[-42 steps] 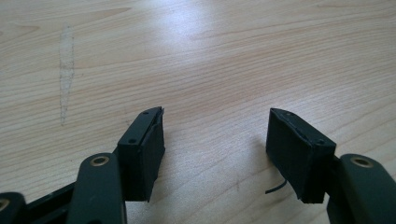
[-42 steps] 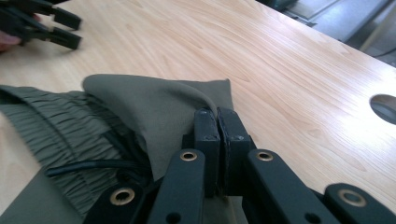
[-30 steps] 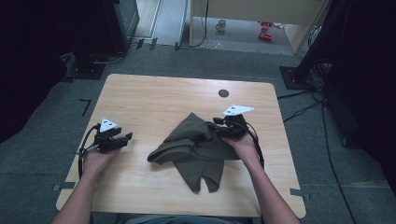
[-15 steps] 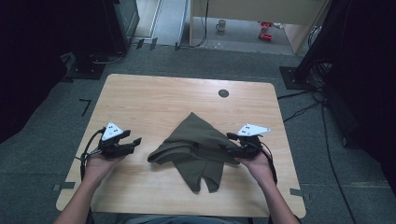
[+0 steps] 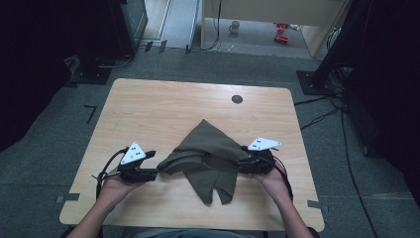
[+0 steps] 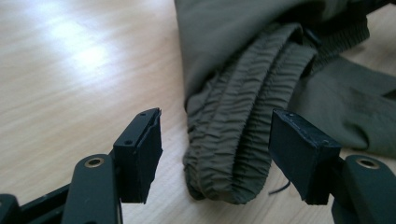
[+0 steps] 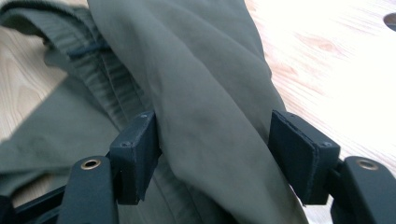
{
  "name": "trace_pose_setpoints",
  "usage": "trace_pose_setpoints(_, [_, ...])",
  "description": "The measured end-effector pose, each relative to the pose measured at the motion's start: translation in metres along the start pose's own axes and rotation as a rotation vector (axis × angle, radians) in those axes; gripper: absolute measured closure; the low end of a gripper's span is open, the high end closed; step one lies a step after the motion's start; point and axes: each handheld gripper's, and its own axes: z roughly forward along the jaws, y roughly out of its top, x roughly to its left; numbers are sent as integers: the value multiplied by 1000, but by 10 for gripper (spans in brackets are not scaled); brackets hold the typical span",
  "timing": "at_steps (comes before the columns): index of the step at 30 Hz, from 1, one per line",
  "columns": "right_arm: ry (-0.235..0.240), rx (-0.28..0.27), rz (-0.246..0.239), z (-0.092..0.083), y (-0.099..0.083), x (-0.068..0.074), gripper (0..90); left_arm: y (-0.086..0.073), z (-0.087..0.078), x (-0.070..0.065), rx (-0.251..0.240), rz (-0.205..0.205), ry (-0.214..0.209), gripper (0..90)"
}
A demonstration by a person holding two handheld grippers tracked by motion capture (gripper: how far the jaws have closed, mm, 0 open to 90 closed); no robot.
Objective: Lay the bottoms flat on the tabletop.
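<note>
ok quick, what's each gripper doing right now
Left gripper: open, elastic waistband between its jaws.
Right gripper: open around a fold of the olive garment.

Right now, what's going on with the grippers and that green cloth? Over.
Left hand-held gripper open around elastic waistband. Right hand-held gripper open astride green cloth. Nothing gripped. Nothing blocking.
</note>
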Motion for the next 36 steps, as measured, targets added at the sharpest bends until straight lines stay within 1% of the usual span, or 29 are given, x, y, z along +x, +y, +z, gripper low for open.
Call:
trace_pose_setpoints(2, [-5,-19,14,-6,-7,-2,344,-2,4,1,13,-1,-8,354])
trace_pose_setpoints(5, [-12,-32,33,-14,-18,-5,343,-4,9,1,28,0,-11,356])
trace_pose_setpoints(6, [-11,-28,48,-16,-23,-7,343,-5,10,1,35,0,-13,357])
trace_pose_setpoints(9, [-17,-19,71,-20,-34,-10,343,-5,14,2,49,-3,-13,369])
trace_pose_setpoints(13, [-27,7,88,-25,-47,-13,343,-7,15,3,72,-6,-23,410])
trace_pose_setpoints(14, [-31,14,92,-26,-50,-14,342,-7,14,2,71,-3,-26,413])
trace_pose_setpoints(16, [-38,21,110,-28,-55,-18,349,-7,10,0,48,-6,-38,400])
trace_pose_setpoints(18, [-33,21,122,-28,-57,-21,371,-7,10,-3,37,4,-43,379])
trace_pose_setpoints(19, [-29,31,135,-26,-59,-22,382,-8,11,-3,41,9,-42,365])
trace_pose_setpoints(20, [-16,40,142,-24,-59,-23,409,-8,13,-3,50,7,-41,362])
trace_pose_setpoints(21, [-5,45,142,-21,-60,-24,433,-9,15,-3,64,4,-42,367])
trace_pose_setpoints(22, [2,50,146,-19,-60,-24,471,-10,19,-1,82,3,-45,387])
trace_pose_setpoints(23, [13,54,148,-18,-59,-24,553,-11,20,-1,93,4,-44,435])
trace_pose_setpoints(24, [13,51,144,-18,-58,-24,584,-12,22,0,105,2,-51,491])
trace_pose_setpoints(25, [11,52,149,-18,-57,-24,665,-12,23,1,112,-4,-57,544])
trace_pose_setpoints(27, [16,35,155,-20,-53,-24,732,-10,22,1,109,-1,-66,649])
trace_pose_setpoints(28, [14,29,157,-21,-52,-24,753,-8,21,1,102,4,-61,692])
trace_pose_setpoints(29, [16,20,157,-24,-47,-23,772,-7,20,1,103,5,-58,757])
trace_pose_setpoints(31, [22,1,161,-29,-40,-22,783,-3,16,2,94,1,-59,840])
trace_pose_setpoints(33, [28,-20,163,-35,-29,-21,785,2,12,4,76,-7,-69,869])
trace_pose_setpoints(36, [41,-61,161,-46,-12,-20,784,7,6,6,46,-25,-78,876])
